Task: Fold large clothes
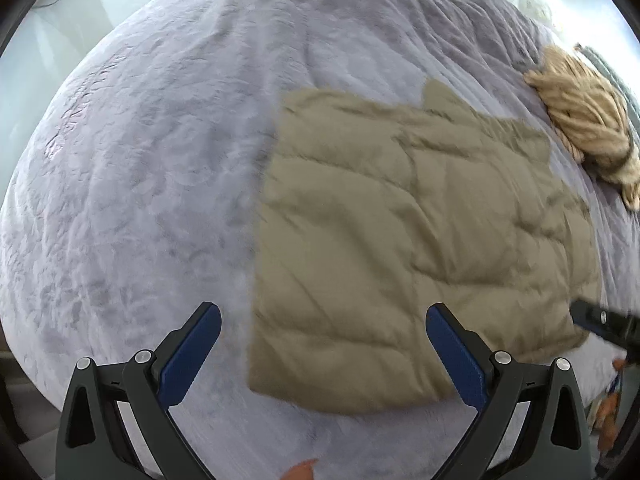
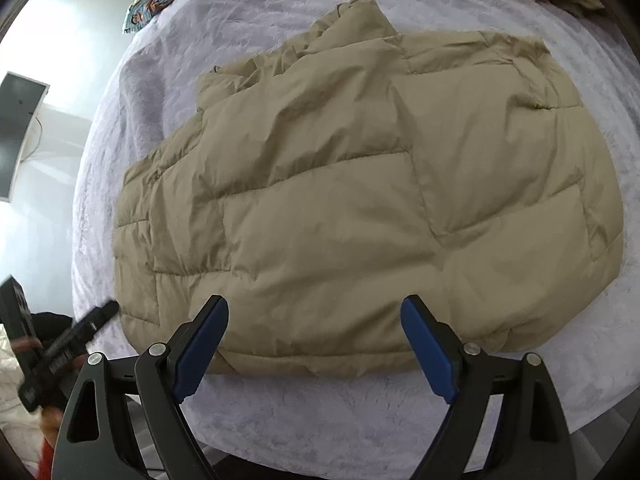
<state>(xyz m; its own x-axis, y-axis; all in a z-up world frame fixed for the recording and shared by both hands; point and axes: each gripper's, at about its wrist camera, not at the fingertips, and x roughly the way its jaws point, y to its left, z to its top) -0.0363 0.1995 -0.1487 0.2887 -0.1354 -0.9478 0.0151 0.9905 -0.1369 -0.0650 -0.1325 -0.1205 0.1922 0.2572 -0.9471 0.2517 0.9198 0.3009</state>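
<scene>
Left wrist view: left gripper (image 1: 323, 350) spread wide, holding nothing, above the near-left corner of the folded tan quilted puffer jacket (image 1: 420, 240) lying on the lavender plush blanket (image 1: 140, 200).
Right wrist view: right gripper (image 2: 315, 346) released wide, empty, poised over the jacket's (image 2: 360, 200) near hem; left gripper (image 2: 72, 344) blurred beside its left edge.

Tan quilted puffer jacket (image 2: 360, 200), lying flat and folded into a rough rectangle, collar (image 2: 360, 12) pointing away at the far end, stitched panels lightly creased, resting on a grey plush blanket (image 1: 140, 180).
</scene>
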